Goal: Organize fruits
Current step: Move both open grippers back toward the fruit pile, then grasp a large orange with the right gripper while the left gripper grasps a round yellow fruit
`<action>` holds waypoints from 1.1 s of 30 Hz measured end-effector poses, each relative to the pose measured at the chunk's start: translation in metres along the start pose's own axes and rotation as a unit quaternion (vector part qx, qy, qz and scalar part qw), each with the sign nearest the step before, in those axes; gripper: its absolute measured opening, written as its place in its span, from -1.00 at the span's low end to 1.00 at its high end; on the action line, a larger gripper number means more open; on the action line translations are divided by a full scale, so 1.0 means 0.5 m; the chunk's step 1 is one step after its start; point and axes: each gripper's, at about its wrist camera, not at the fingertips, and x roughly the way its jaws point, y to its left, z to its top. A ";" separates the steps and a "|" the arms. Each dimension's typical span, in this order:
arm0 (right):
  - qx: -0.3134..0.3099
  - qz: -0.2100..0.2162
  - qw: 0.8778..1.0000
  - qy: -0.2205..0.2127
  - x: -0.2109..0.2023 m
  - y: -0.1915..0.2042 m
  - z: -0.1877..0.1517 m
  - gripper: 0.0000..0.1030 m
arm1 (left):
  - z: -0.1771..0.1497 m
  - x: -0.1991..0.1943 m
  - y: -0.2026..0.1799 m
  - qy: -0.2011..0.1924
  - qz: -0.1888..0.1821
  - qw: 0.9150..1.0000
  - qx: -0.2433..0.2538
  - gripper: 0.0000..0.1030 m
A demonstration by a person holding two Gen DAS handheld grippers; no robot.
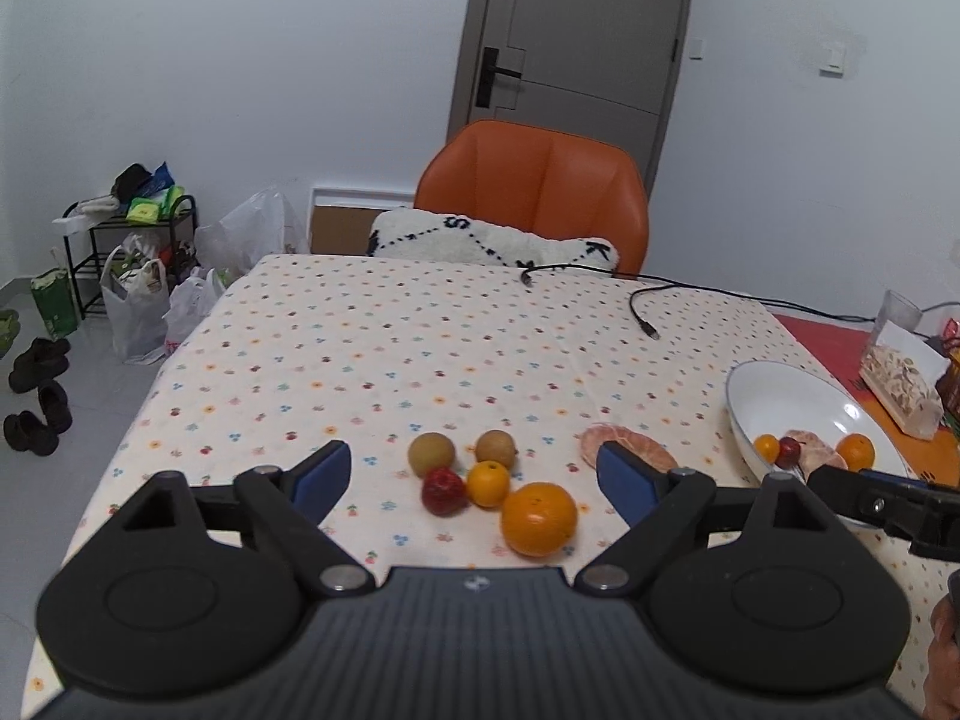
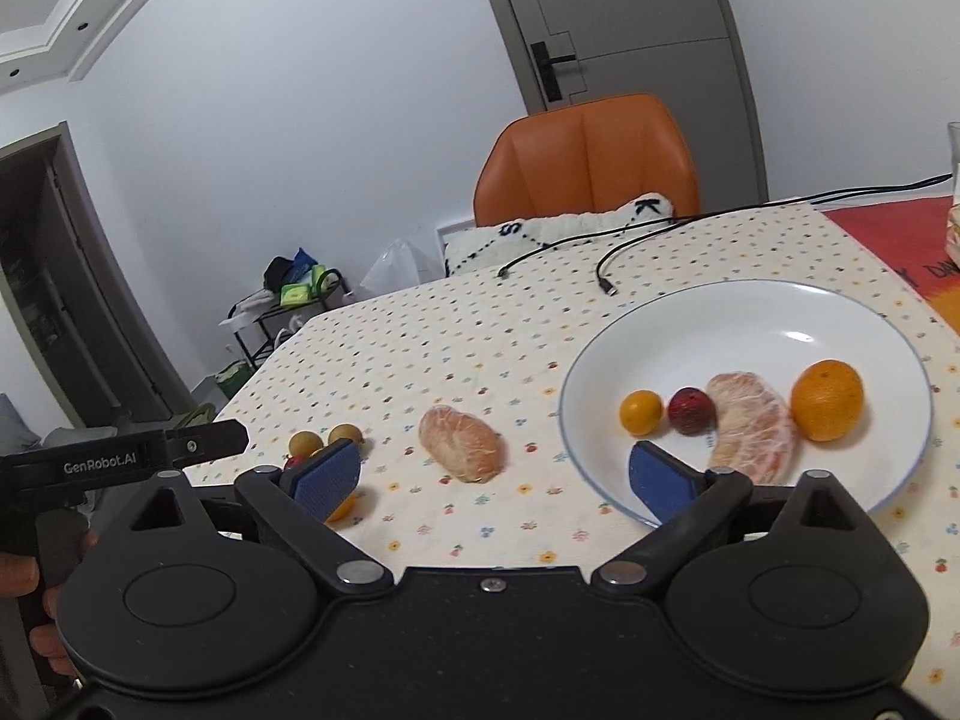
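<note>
The sorting stands about half done, by my reading: four fruits already lie in the white bowl, and a cluster waits on the dotted tablecloth to its left.

Farthest left, the left gripper hovers low over the near table edge, jaws spread wide and holding nothing, pointed straight at the loose pile. Between its blue pads sit two brownish round fruits, a red fruit, a small orange and a large orange, the last three bunched close, perhaps touching; the fisheye makes that hard to settle. Next over, a peeled citrus piece lies alone on the cloth, just beside the bowl's rim.

The right gripper is likewise released and empty, held level above the cloth, one pad near the pile, the other over the bowl's near rim. A hand grips the other tool's handle at the left edge of that view.

The next move likely calls for lowering one tool over a single fruit, the peeled piece or the large orange being the most exposed, closing gently, since the bare segments look soft, then carrying it rightward into the bowl beside the small orange in the bowl, dark red fruit, second peeled piece and big orange
</note>
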 end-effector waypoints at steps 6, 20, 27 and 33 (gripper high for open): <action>-0.008 0.009 1.000 0.013 0.022 0.021 0.000 0.64 | 0.004 0.003 0.028 -0.003 0.008 1.000 -0.015 0.45; -0.031 0.045 0.997 0.057 0.097 0.091 -0.010 0.42 | -0.001 0.048 0.083 0.021 0.012 0.999 -0.044 -0.02; -0.041 0.064 0.994 0.082 0.142 0.127 -0.017 0.20 | -0.002 0.074 0.090 0.030 0.004 0.998 -0.047 -0.06; -0.045 0.078 0.991 0.094 0.173 0.149 -0.023 0.12 | -0.002 0.097 0.097 0.039 -0.002 0.998 -0.053 -0.16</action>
